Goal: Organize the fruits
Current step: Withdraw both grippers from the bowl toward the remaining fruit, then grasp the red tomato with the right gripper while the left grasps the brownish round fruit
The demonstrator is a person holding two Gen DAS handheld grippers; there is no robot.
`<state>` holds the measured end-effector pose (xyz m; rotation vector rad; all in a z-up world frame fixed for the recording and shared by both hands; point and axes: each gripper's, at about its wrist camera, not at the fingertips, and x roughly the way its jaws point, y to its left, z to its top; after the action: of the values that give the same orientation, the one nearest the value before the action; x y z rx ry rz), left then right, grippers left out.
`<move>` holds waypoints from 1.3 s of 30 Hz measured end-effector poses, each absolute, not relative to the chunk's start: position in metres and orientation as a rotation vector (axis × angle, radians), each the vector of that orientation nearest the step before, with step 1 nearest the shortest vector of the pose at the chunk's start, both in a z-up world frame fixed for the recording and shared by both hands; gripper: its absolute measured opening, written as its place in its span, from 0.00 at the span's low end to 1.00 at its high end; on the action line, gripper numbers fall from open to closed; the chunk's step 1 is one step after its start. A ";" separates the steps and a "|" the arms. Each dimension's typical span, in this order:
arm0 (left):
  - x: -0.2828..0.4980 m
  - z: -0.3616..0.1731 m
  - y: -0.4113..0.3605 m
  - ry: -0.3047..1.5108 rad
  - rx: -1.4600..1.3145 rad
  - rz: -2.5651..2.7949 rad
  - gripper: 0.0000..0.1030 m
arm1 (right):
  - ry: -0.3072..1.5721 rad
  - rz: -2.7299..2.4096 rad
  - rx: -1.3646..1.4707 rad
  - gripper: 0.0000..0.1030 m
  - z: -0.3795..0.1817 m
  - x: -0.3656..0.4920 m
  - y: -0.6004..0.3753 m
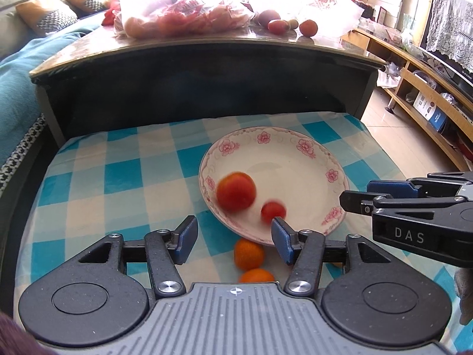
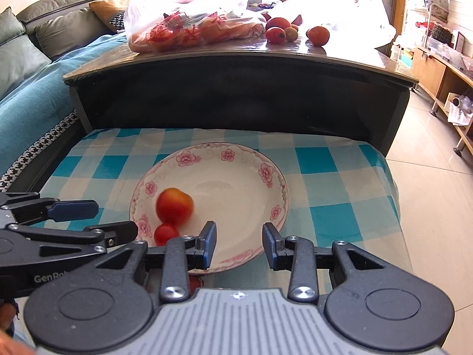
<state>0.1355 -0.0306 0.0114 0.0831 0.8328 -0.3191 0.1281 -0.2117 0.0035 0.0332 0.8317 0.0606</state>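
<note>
A white plate with pink flowers [image 1: 295,148] [image 2: 236,159] sits on the blue checked cloth. In it lie a large red-orange fruit [image 1: 236,192] [image 2: 174,205] and a small red tomato [image 1: 273,211] [image 2: 165,233], both blurred. Two orange fruits [image 1: 249,253] [image 1: 256,276] rest on the cloth just in front of the plate. My left gripper [image 1: 233,230] [image 2: 116,219] hovers over the plate's near-left rim, open and holding nothing. My right gripper [image 2: 239,233] [image 1: 354,193] hangs over the plate's near edge, its jaws a little apart with nothing between them.
A dark coffee table [image 1: 207,68] rises behind the cloth, carrying plastic bags of fruit [image 2: 192,26] and loose fruit [image 2: 317,35]. A sofa with a teal cover [image 1: 20,68] is at the left. Tiled floor [image 2: 428,192] and a wooden shelf unit [image 1: 419,97] are at the right.
</note>
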 end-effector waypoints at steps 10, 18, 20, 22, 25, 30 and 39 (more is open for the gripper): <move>0.111 0.007 -0.016 0.867 0.080 -0.310 0.62 | 0.853 0.067 0.041 0.35 0.003 0.095 -0.206; 0.090 0.004 -0.006 0.891 0.075 -0.296 0.62 | 0.880 0.105 0.045 0.35 -0.001 0.072 -0.191; 0.087 0.004 -0.002 0.895 0.071 -0.293 0.63 | 0.894 0.123 0.050 0.35 -0.004 0.066 -0.186; 0.083 0.004 0.001 0.898 0.065 -0.290 0.63 | 0.908 0.138 0.052 0.35 -0.007 0.062 -0.181; 0.078 0.004 0.005 0.902 0.054 -0.287 0.64 | 0.931 0.147 0.063 0.35 -0.012 0.057 -0.175; 0.074 0.004 0.012 0.906 0.043 -0.273 0.64 | 0.969 0.166 0.118 0.35 -0.018 0.054 -0.168; 0.074 -0.001 0.020 0.919 0.029 -0.267 0.65 | 1.021 0.187 0.113 0.36 -0.032 0.061 -0.151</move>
<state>0.0741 0.0203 -0.0005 0.0285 0.9193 -0.2667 0.0609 -0.1507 -0.0319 0.1128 1.0206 0.1873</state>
